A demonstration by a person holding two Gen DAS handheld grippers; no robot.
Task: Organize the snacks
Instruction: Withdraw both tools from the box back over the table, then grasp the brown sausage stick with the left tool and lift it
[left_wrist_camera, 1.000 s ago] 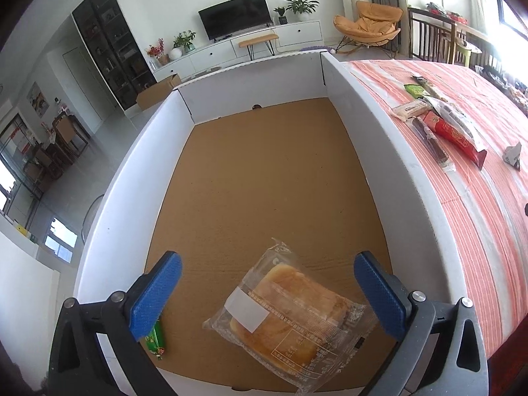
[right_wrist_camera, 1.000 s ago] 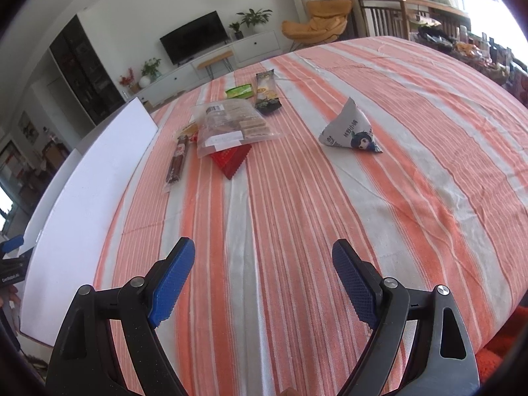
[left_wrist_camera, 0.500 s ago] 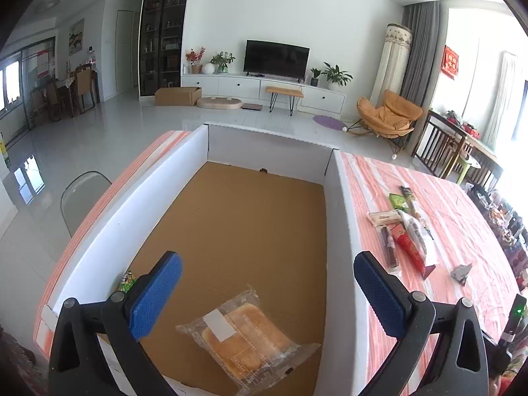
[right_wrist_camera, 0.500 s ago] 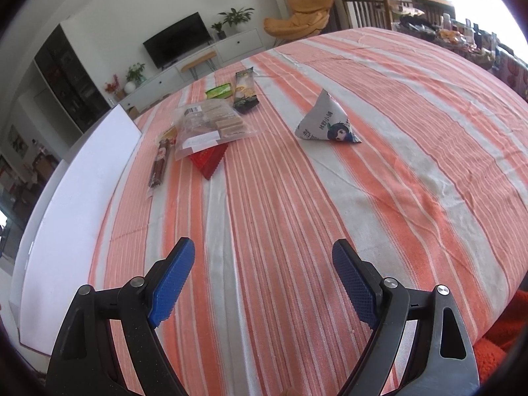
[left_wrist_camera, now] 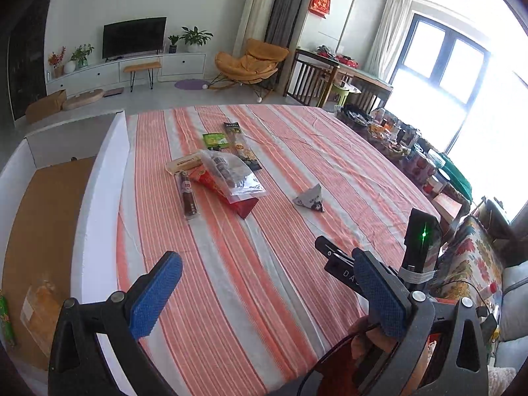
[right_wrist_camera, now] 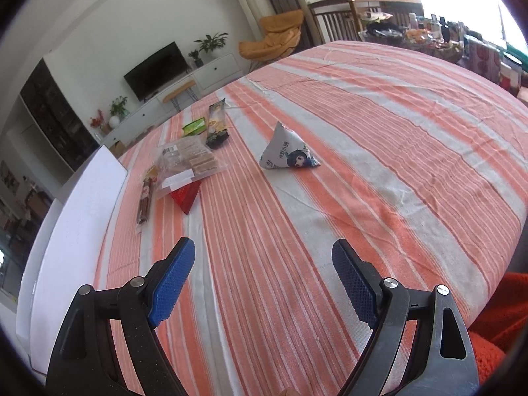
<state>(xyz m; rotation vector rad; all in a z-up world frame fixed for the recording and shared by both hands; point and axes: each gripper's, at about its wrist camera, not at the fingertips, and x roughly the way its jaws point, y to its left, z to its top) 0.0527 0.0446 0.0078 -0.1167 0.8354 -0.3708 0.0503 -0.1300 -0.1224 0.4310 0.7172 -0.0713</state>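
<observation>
Both grippers hover empty over the striped tablecloth, jaws spread wide: the left gripper beside the white-walled box at the left edge, where a wrapped bread already lies, and the right gripper facing the triangular pouch. The remaining snacks cluster toward the far edge, awaiting collection.

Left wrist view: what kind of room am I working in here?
A home living and dining room, it seems: a TV on a low white cabinet, an orange lounge chair, and a table under a striped tablecloth with snack packets on it.
</observation>
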